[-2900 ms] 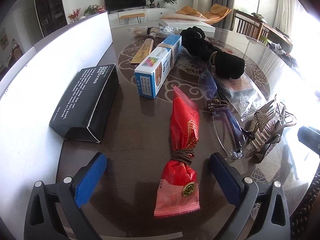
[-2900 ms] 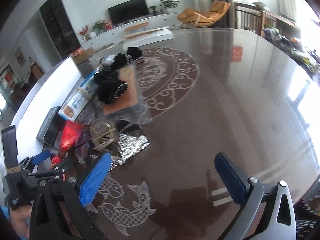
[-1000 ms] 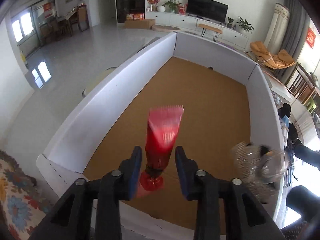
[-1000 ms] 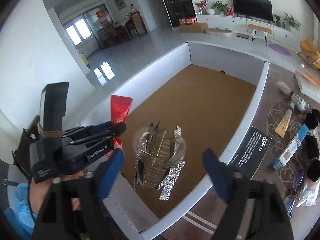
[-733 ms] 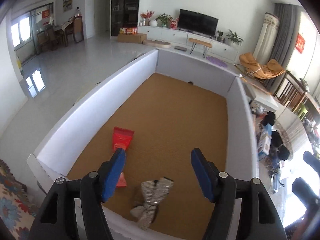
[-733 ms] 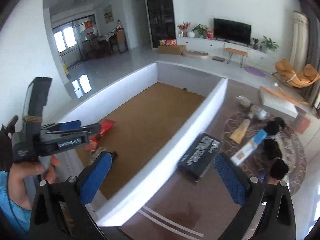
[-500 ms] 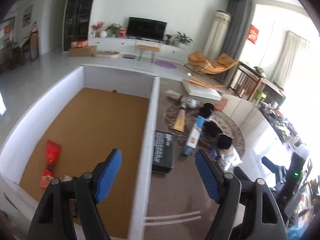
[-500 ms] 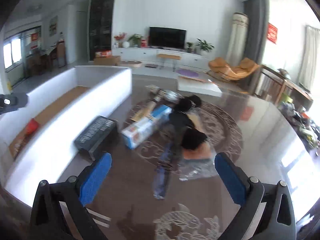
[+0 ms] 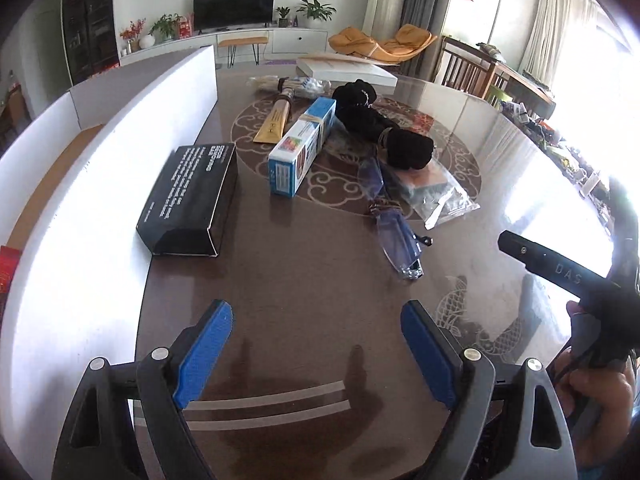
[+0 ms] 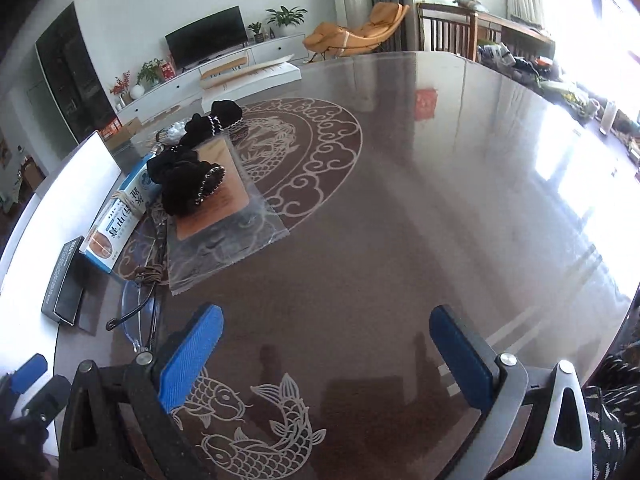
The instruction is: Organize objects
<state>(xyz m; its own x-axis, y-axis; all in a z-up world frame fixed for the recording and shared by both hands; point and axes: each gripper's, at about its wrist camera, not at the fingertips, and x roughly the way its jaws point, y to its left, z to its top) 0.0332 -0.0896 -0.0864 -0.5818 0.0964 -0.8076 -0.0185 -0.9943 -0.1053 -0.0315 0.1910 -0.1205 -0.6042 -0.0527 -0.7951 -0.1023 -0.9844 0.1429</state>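
Note:
My left gripper hangs low over the brown table, its jaws opening with nothing between them. Ahead lie a black box, a blue-and-white box, blue glasses, a clear bag and black cloth bundles. The red snack packet shows at the left edge, inside the white-walled bin. My right gripper is open and empty above the fish pattern, with the glasses just left of its left finger.
A tan sleeve of sticks and a flat white box lie at the table's far side. The bin's white wall runs along the table's left edge. A hand holds the right gripper's body at the right of the left wrist view.
Both grippers swung from above the bin back over the table. The red packet and the silvery item left the jaws and stayed in the bin. The left jaws spread wide.

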